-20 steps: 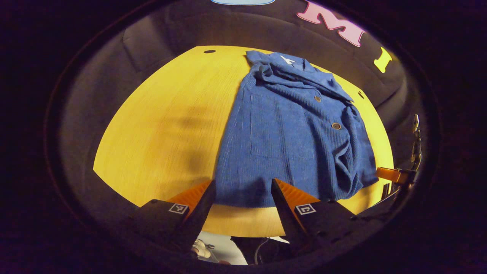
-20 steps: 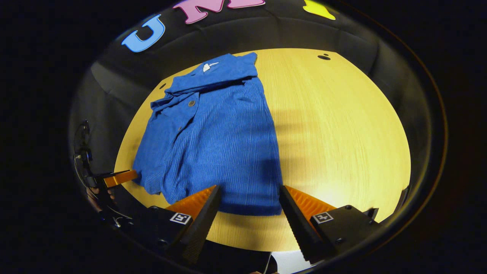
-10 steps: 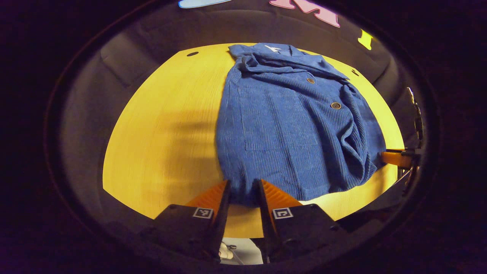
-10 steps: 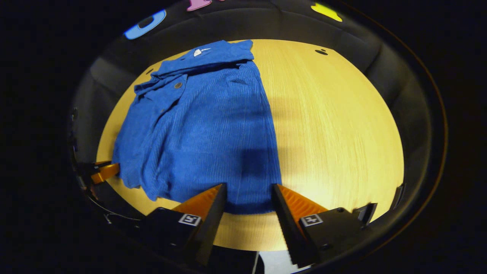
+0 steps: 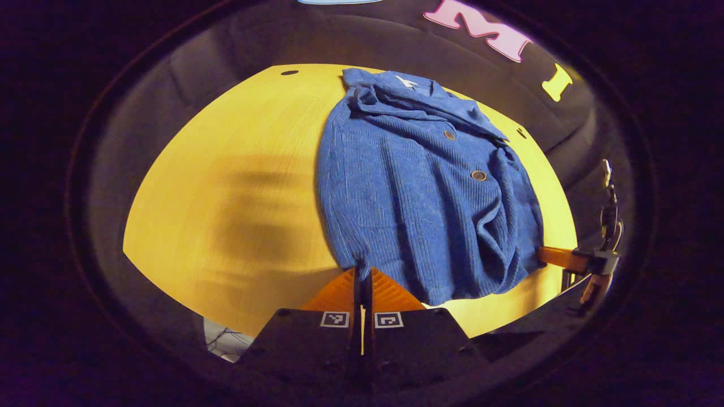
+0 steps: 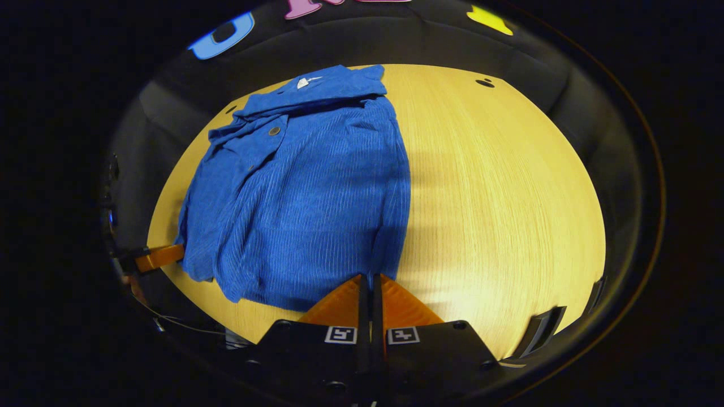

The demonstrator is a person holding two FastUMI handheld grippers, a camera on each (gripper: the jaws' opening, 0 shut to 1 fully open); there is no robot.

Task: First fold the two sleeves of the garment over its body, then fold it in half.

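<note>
A blue corduroy shirt (image 5: 418, 186) lies on the round wooden table (image 5: 237, 186) with both sleeves folded over its body and its collar at the far side. My left gripper (image 5: 362, 272) is shut on the shirt's near left hem corner. In the right gripper view the same shirt (image 6: 305, 186) spreads out left of centre, and my right gripper (image 6: 370, 277) is shut on its near right hem corner. The right gripper's finger (image 5: 560, 259) pokes in at the shirt's far hem corner in the left gripper view; the left gripper's finger (image 6: 160, 257) does likewise in the right gripper view.
Bare tabletop (image 6: 498, 198) stretches to the right of the shirt in the right gripper view and to its left in the left gripper view. Small dark holes (image 6: 485, 83) mark the table near its far rim. Black cloth wall surrounds the table.
Both grippers were open a second ago, moved in onto the near hem, and have closed on its two corners. The hem edge now looks slightly gathered and lifted at both pinch points.
</note>
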